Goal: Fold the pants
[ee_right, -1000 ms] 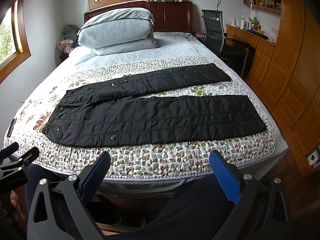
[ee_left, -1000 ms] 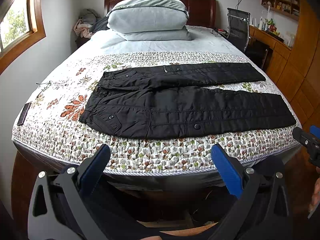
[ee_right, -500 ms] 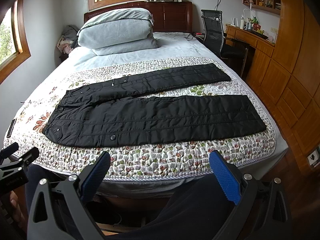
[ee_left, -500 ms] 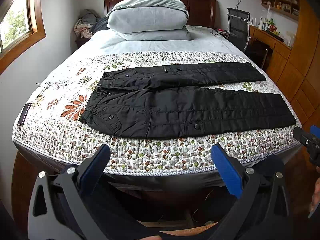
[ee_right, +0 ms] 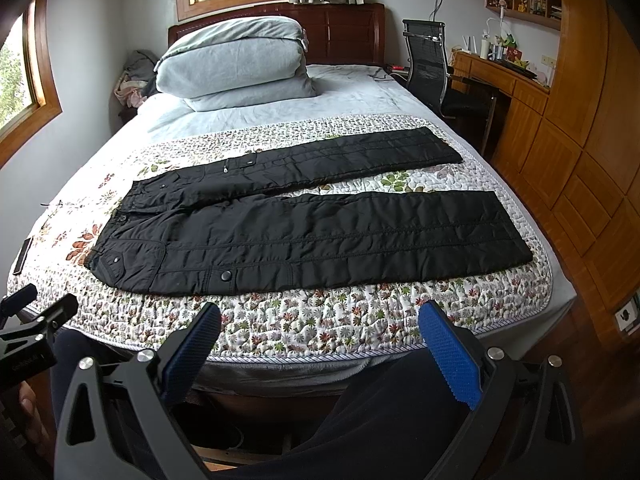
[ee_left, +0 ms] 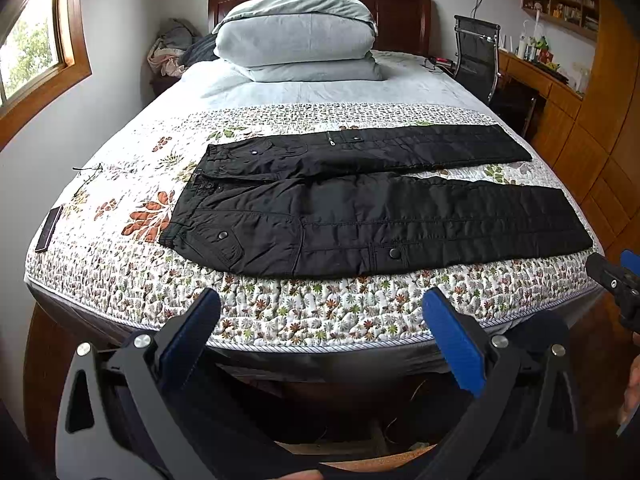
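A: Where do the two tools stand?

B: The left hand-held gripper (ee_left: 320, 344) is spread wide with nothing between its blue pads, held short of the foot of the bed (ee_left: 280, 328). The right hand-held gripper (ee_right: 316, 344) is the same: released, empty, off the mattress edge.

A: And the pants?

B: The pants (ee_right: 304, 232) lie flat on the flowered quilt (ee_right: 320, 320), ahead of both tools and apart from them. Their long axis runs crosswise to the line of the fingers: waistband to the left, cuffs to the right. The two legs are splayed, the near leg (ee_left: 400, 224) close to the bed's foot edge, the far leg (ee_left: 380, 148) angled away toward the pillows (ee_left: 296, 40).

A: So who is nearer to what?

B: I judge the left tool nearer the waistband, the right nearer the cuffs. A first fold would likely bring one leg over the other, so both must reach forward.

A: Anything beside them?

B: A dark flat thing (ee_left: 49, 229), perhaps a phone, at the left edge, well apart.
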### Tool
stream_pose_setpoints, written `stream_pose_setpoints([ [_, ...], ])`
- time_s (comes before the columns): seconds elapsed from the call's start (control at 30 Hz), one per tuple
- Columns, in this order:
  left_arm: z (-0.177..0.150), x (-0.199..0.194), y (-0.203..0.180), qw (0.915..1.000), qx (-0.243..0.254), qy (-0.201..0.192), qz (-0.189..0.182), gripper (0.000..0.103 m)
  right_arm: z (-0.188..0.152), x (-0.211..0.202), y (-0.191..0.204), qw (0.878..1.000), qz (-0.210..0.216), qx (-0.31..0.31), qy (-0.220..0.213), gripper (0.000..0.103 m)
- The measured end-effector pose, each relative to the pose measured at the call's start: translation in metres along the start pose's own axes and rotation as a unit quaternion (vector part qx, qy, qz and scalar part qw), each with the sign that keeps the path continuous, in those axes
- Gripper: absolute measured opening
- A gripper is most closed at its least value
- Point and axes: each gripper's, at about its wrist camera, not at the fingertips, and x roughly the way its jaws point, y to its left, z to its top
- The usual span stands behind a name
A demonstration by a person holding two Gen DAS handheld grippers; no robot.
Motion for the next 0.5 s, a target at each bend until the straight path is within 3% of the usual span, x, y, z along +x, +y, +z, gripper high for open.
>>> stream_pose_setpoints([
  [0.5,0.0028,0.0020,-0.0011,1.0000,0.000,0.002,-0.002,0.100,0.0024,0.0036,0.0038,1.000,0.000,-0.005,0.002,0.100],
])
